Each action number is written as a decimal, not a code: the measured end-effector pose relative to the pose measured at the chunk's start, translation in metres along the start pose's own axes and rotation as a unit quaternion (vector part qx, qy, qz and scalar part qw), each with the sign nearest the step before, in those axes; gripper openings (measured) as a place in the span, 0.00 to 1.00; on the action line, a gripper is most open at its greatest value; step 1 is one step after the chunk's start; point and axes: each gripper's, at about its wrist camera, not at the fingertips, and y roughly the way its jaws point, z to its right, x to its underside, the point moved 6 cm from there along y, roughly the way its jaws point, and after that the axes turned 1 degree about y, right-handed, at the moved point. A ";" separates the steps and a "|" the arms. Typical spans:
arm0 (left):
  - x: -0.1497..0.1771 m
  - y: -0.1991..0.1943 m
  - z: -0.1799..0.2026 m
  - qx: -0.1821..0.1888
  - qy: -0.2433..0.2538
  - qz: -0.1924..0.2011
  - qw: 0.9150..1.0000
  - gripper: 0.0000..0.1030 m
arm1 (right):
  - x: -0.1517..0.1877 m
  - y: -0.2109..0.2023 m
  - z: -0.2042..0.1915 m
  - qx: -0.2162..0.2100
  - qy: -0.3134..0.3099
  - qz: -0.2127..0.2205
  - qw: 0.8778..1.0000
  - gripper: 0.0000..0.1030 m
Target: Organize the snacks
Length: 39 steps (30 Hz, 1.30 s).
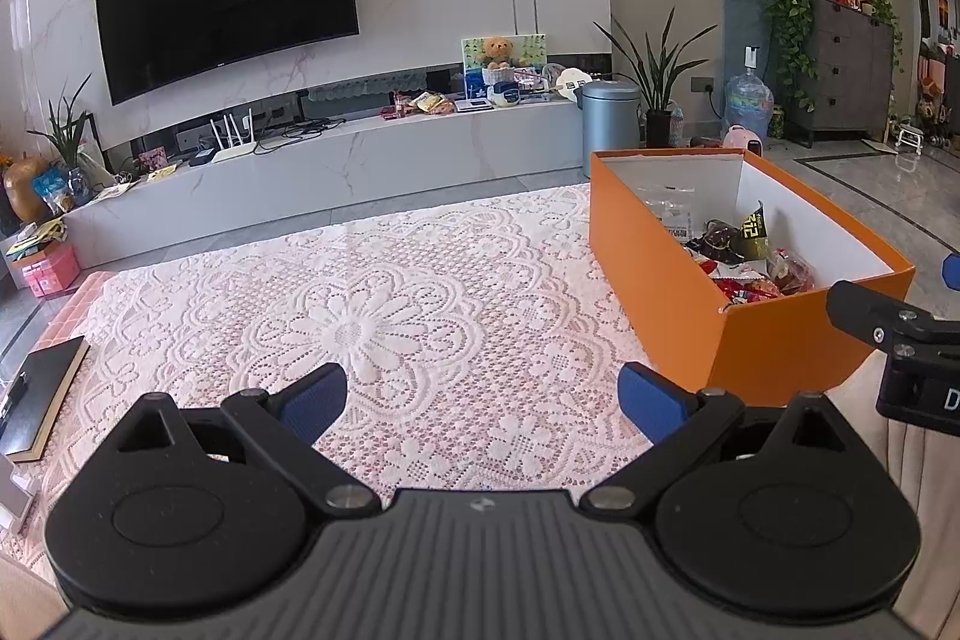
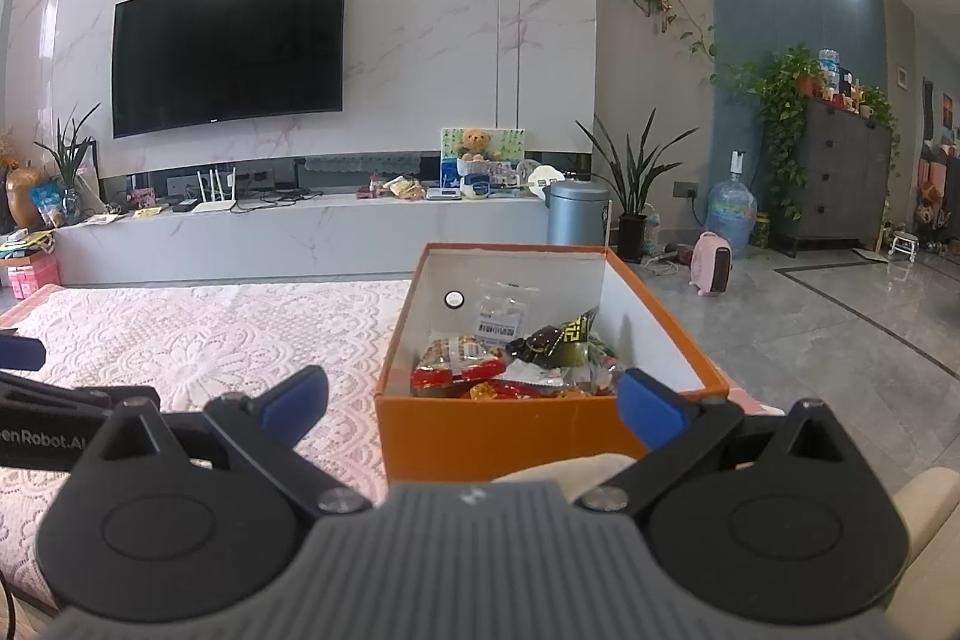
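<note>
An orange box (image 1: 654,274) with a white inside stands on the right of the lace-covered table (image 1: 372,316). It holds several snack packets (image 1: 744,256), red, dark and clear ones. My left gripper (image 1: 483,397) is open and empty above the lace cloth, left of the box. In the right wrist view the box (image 2: 498,430) sits just ahead with the snack packets (image 2: 516,358) inside. My right gripper (image 2: 474,397) is open and empty in front of the box's near wall. The right gripper's body shows at the left wrist view's right edge (image 1: 900,340).
A dark book (image 1: 42,400) lies at the table's left edge. Beyond the table are a TV console (image 1: 336,160) with clutter, a grey bin (image 1: 609,124), plants and a tiled floor (image 2: 810,316) to the right.
</note>
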 end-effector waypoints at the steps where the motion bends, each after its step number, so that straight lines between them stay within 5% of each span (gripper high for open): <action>1: 0.000 0.000 0.000 0.000 0.000 -0.001 1.000 1.00 | 0.000 0.000 0.000 0.000 0.000 0.000 1.000 0.97; 39: -0.003 -0.003 -0.003 -0.003 -0.013 -0.005 1.000 1.00 | 0.002 0.003 -0.001 -0.003 0.004 -0.005 1.000 0.97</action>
